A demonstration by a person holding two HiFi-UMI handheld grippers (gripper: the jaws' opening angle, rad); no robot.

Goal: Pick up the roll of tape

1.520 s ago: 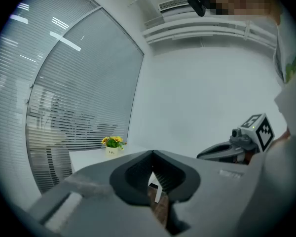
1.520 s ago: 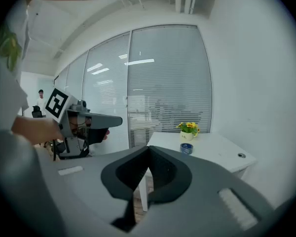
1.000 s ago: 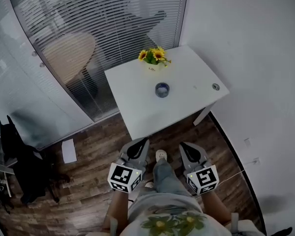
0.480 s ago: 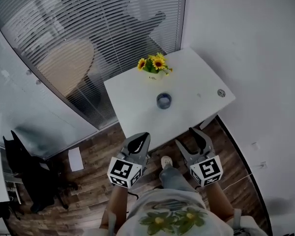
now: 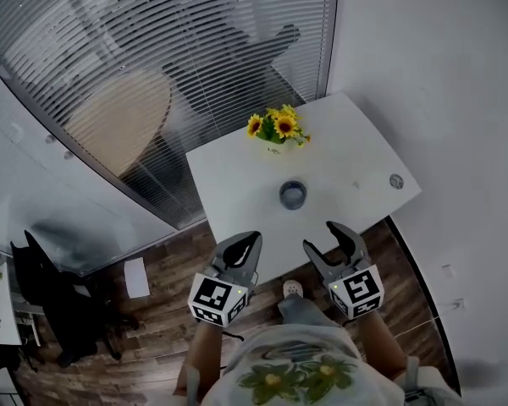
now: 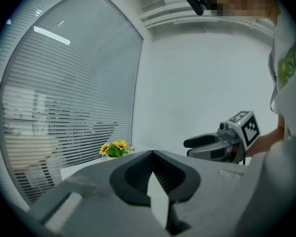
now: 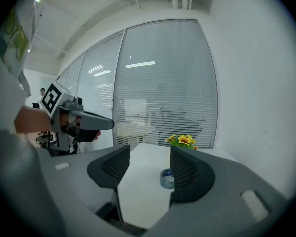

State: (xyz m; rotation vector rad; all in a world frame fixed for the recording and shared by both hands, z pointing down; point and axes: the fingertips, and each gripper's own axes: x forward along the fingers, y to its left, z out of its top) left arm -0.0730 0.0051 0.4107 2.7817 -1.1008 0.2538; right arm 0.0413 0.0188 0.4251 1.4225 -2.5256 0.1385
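Tape [image 5: 293, 194] untouched on surface [image 5: 229, 167], well ahead. Right tongs [image 5: 322, 237] opening, nothing between; left tongs [image 5: 252, 240] pressed together, empty. Pickup not begun: reach, pinch, lift remaining.

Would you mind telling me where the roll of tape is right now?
In the head view the roll of tape lies near the middle of the white table, on the near side of the sunflowers, apart from them.

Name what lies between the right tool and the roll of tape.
Bare white table only, in the right gripper view; the right tool, jaws opening, is empty.
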